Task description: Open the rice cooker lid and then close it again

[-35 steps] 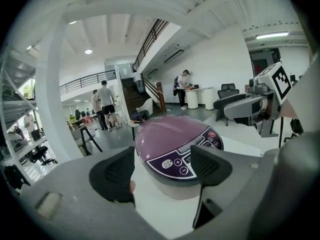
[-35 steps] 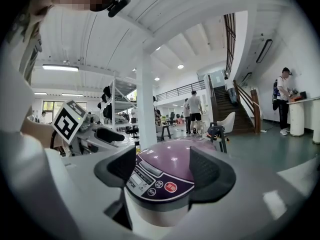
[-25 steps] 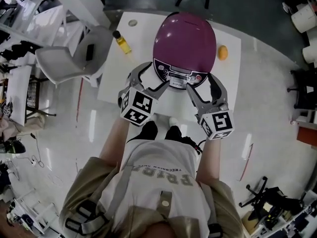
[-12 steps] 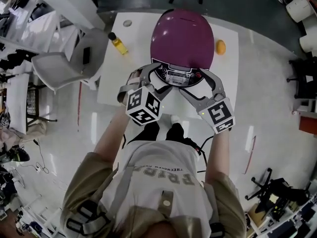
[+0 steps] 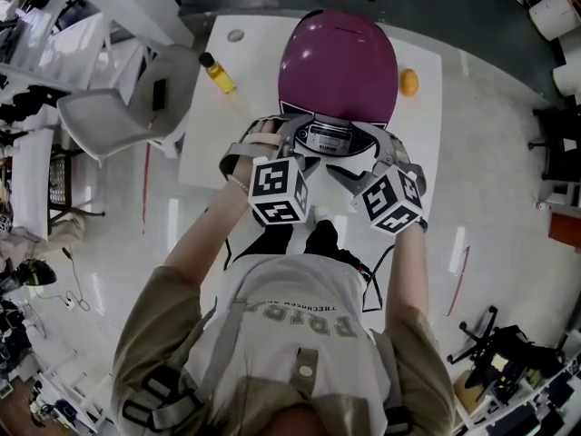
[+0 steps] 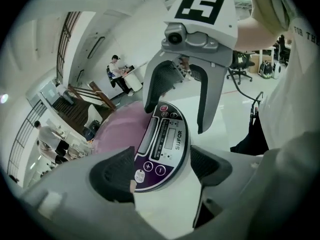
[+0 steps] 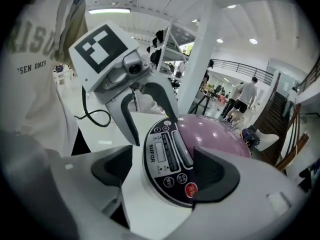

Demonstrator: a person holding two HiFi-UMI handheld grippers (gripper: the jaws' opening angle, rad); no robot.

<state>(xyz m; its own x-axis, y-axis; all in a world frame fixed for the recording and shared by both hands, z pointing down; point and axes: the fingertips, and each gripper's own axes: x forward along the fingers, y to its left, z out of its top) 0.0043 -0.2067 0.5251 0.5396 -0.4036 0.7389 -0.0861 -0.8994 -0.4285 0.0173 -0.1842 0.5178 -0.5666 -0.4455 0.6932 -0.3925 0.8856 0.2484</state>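
While a person stands at a white table (image 5: 204,143), both grippers reach down to the near front of a purple cooker (image 5: 338,62) in the middle of that table. Its domed lid (image 7: 220,134) is down and closed. Left gripper (image 5: 277,139) is at the left end of the dark control panel (image 6: 162,144), with its jaws wide apart. The panel's near end shows between them, but neither pad presses on it, and it holds nothing. Right gripper (image 5: 368,153) is at the panel's right end. Its jaws have just been opening and now stand wide, with the panel's red button end between them but ungripped. The two grippers face each other across the panel, close together but not touching. A yellow bottle (image 5: 218,73) lies on the table left of the cooker, and an orange (image 5: 409,82) sits to its right, both well clear of the grippers.
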